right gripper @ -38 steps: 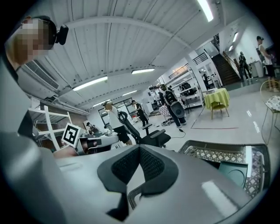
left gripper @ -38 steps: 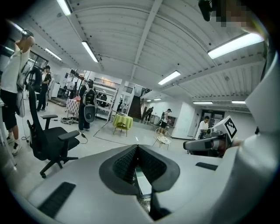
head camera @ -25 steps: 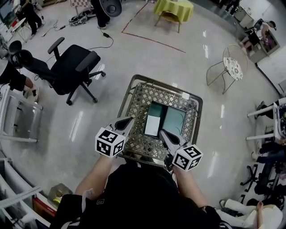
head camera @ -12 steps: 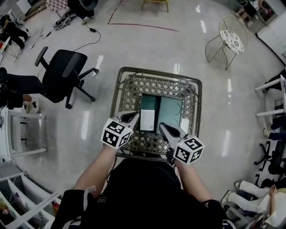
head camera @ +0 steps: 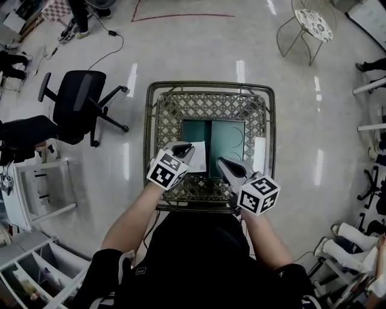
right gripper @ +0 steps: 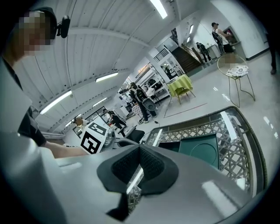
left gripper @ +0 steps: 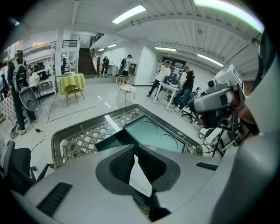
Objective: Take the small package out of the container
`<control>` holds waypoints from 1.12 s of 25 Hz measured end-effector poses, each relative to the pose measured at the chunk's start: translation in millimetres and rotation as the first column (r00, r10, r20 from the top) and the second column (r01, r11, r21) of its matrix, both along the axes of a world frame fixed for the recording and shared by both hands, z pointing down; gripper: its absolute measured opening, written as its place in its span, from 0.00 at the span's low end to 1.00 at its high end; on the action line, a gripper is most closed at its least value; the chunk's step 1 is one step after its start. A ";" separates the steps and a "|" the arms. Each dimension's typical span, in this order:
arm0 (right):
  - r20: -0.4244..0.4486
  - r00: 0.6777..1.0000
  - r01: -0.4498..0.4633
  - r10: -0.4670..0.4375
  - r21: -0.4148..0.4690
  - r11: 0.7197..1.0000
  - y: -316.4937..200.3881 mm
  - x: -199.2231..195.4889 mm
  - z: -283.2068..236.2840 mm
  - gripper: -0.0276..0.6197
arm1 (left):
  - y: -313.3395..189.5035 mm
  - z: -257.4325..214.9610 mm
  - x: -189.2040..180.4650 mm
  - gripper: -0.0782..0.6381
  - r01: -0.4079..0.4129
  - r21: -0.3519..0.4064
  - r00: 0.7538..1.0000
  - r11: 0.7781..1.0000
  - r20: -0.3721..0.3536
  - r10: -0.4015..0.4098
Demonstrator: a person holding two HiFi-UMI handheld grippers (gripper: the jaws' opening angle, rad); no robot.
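Head view: package sits in the cart, ungrasped — left gripper and right gripper hover near, fingers pressed together.

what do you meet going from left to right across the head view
black office chair → left gripper → right gripper → round wire chair
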State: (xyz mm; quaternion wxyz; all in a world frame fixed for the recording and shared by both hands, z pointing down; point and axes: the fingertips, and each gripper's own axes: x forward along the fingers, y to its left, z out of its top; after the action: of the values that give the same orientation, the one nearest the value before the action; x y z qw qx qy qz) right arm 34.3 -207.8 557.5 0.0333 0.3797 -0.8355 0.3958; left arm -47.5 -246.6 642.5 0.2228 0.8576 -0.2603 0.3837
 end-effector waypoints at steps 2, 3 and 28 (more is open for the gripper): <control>0.010 1.000 -0.014 0.014 -0.018 1.000 -1.1 -5.6 6.5 0.06 | 2.4 17.4 -3.0 0.17 -0.046 -0.044 0.998 0.998 0.029 0.047; 0.014 1.000 -0.018 0.019 -0.023 1.000 -2.1 -7.4 9.4 0.06 | 3.4 26.6 -3.7 0.23 -0.069 -0.068 0.996 0.995 0.044 0.072; 0.021 0.991 -0.131 0.135 -0.124 0.984 -4.1 18.9 50.0 0.06 | 19.9 140.6 12.9 0.44 -0.581 -0.327 0.685 0.745 0.299 0.665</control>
State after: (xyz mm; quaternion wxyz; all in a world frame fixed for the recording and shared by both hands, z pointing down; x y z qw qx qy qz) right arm 53.2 -211.9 607.6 0.0178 0.4260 -0.7828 0.4532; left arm -34.7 -226.7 783.1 0.1081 0.7702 0.0502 0.6266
